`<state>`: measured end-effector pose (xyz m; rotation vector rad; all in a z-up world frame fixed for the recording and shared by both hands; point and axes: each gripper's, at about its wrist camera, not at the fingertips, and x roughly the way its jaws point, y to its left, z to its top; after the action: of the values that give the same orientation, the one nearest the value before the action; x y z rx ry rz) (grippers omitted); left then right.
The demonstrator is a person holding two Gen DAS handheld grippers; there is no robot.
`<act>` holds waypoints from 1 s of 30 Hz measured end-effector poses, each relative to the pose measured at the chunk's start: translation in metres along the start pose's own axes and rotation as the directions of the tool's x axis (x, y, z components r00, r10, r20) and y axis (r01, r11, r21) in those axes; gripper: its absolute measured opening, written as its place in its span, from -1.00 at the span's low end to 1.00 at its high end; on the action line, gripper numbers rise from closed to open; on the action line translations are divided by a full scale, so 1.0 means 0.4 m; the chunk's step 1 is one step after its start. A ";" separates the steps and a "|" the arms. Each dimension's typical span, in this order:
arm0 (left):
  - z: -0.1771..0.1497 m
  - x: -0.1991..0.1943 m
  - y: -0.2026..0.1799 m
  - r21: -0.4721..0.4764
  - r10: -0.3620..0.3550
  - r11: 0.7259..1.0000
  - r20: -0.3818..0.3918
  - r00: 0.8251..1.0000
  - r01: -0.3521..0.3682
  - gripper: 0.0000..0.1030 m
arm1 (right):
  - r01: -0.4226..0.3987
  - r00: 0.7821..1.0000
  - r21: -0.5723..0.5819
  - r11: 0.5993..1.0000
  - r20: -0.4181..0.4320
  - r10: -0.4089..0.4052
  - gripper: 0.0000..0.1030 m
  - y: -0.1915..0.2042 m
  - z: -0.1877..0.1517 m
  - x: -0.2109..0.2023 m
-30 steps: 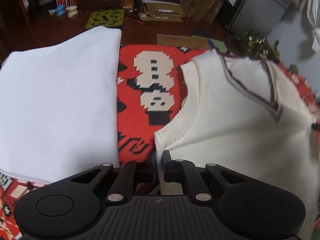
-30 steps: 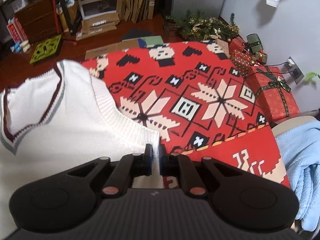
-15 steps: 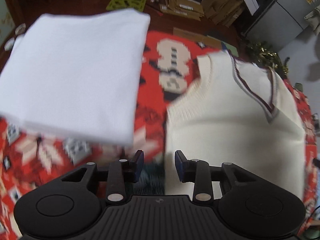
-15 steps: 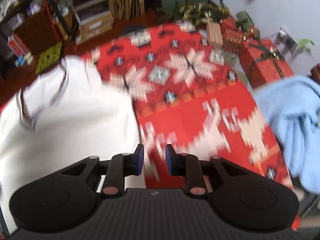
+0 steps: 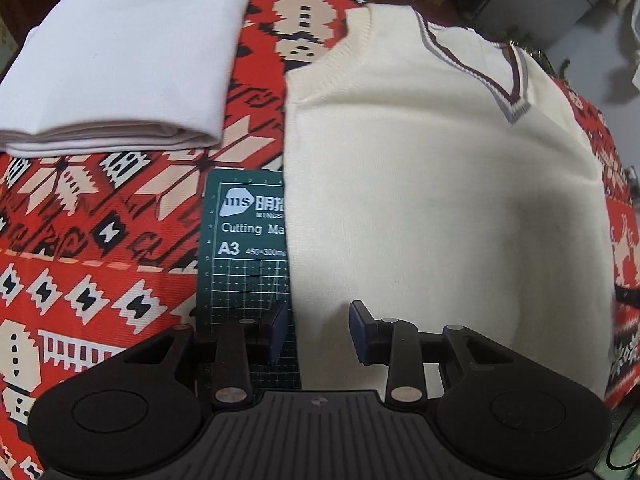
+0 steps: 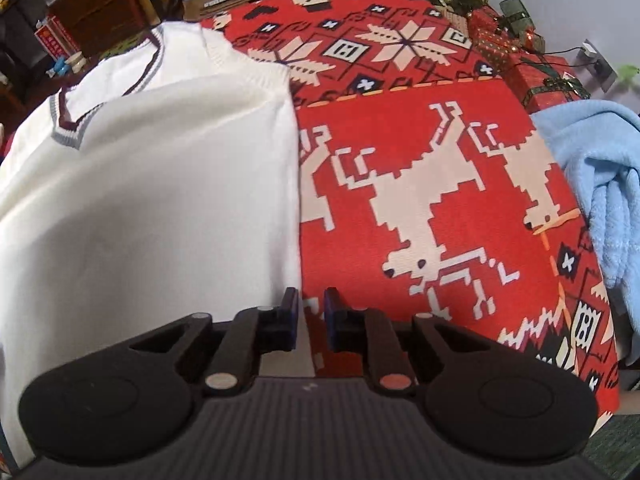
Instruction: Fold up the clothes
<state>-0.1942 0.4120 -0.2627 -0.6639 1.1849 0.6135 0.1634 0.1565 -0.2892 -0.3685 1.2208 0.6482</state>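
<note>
cutting mat (image 5: 248,248) half under vest (image 5: 420,184); blue towel (image 6: 600,184) cropped right

red patterned cloth (image 5: 100,248) carries cream vest (image 5: 440,184), folded white garment (image 5: 120,56), green cutting mat (image 5: 248,248), blue towel (image 6: 600,184).

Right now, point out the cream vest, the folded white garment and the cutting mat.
cream vest (image 5: 432,168), left wrist view, mid front panel.
folded white garment (image 5: 128,52), left wrist view, top layer.
cutting mat (image 5: 244,248), left wrist view, printed corner.

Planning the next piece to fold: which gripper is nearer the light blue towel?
Right. The right gripper hovers at the vest's right edge, the blue towel farther right; left gripper sits at the vest's far side.
</note>
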 end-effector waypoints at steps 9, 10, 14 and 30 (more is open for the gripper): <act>-0.003 0.012 0.003 -0.043 -0.016 0.999 0.012 1.000 0.016 -0.36 | -0.048 0.999 0.045 0.998 -0.007 0.048 -0.68 -0.006 -0.017 -0.013; -0.005 0.012 0.003 -0.045 -0.018 0.999 0.014 1.000 0.019 -0.36 | -0.062 0.998 0.057 0.996 -0.011 0.062 -0.68 -0.008 -0.022 -0.014; -0.012 0.012 -0.002 -0.030 0.003 1.000 0.024 1.000 -0.002 -0.46 | -0.068 0.998 0.065 0.996 -0.007 0.068 -0.78 -0.006 -0.036 -0.011; -0.011 -0.023 0.012 0.018 0.061 0.998 0.021 0.998 -0.061 -0.76 | 0.027 1.000 0.097 0.995 0.007 -0.028 -0.87 -0.056 -0.036 -0.051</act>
<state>-0.2029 0.4110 -0.2556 -0.6065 1.1938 0.6584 0.1629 0.1255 -0.2761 -0.3004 1.2328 0.5639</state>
